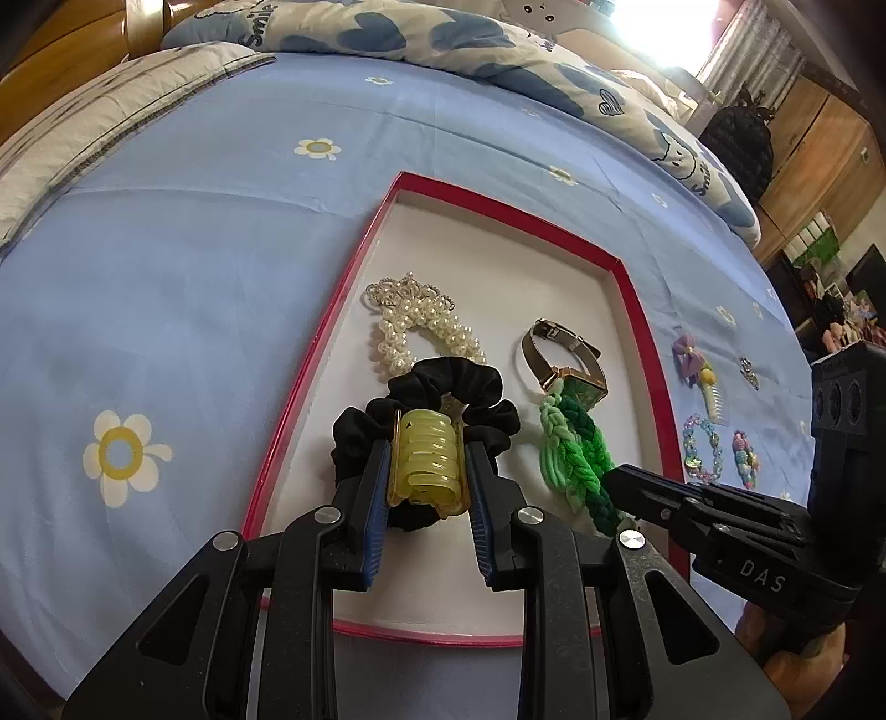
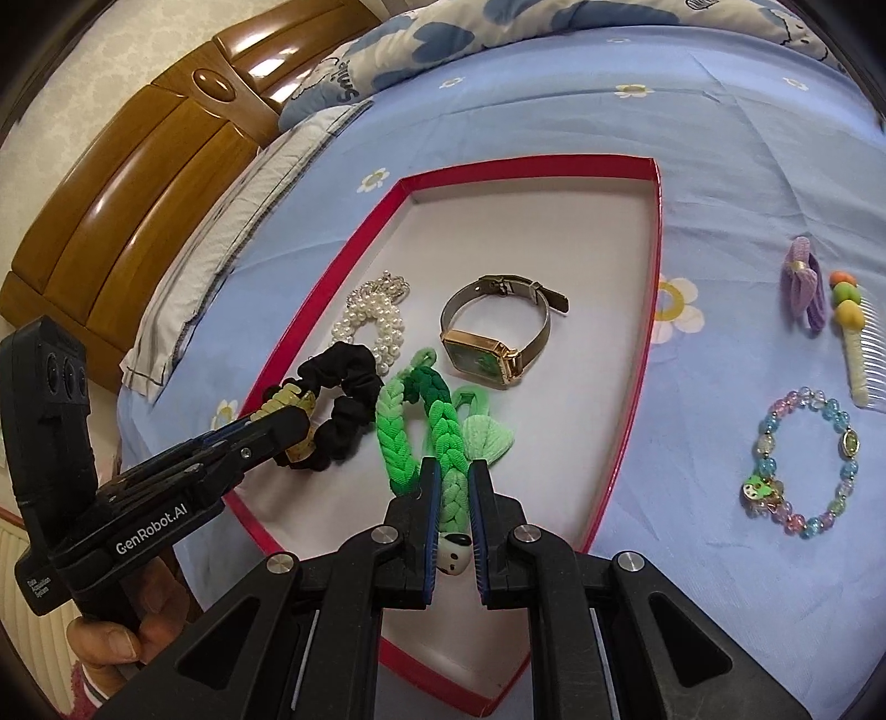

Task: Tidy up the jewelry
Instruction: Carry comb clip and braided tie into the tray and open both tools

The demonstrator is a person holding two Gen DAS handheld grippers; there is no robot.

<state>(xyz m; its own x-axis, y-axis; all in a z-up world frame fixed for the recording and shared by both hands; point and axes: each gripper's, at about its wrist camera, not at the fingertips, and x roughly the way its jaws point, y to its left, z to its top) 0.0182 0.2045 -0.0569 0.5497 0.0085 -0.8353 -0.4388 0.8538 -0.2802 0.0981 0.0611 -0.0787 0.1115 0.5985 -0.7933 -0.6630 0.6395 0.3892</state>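
A red-rimmed tray (image 1: pixel 626 288) (image 2: pixel 656 232) lies on the blue bed. My left gripper (image 1: pixel 426 465) (image 2: pixel 279 423) is shut on a yellow hair claw (image 1: pixel 423 462) (image 2: pixel 288 407), low over a black scrunchie (image 1: pixel 443 382) (image 2: pixel 346 404) in the tray. My right gripper (image 2: pixel 454 482) (image 1: pixel 617 479) is shut on a green braided hair tie (image 2: pixel 412 437) (image 1: pixel 576 459) that rests in the tray. A pearl bracelet (image 1: pixel 412 327) (image 2: pixel 371 321) and a green-faced watch (image 1: pixel 565 360) (image 2: pixel 493 338) lie in the tray.
On the sheet right of the tray lie a purple bow clip (image 2: pixel 803 282) (image 1: pixel 686 351), a comb clip (image 2: pixel 855 343) (image 1: pixel 714 396), a beaded bracelet (image 2: pixel 803 459) (image 1: pixel 703 448), and small charms (image 1: pixel 745 457). A pillow (image 1: pixel 88 127), a quilt (image 1: pixel 443 33) and a wooden headboard (image 2: pixel 127 194) lie beyond.
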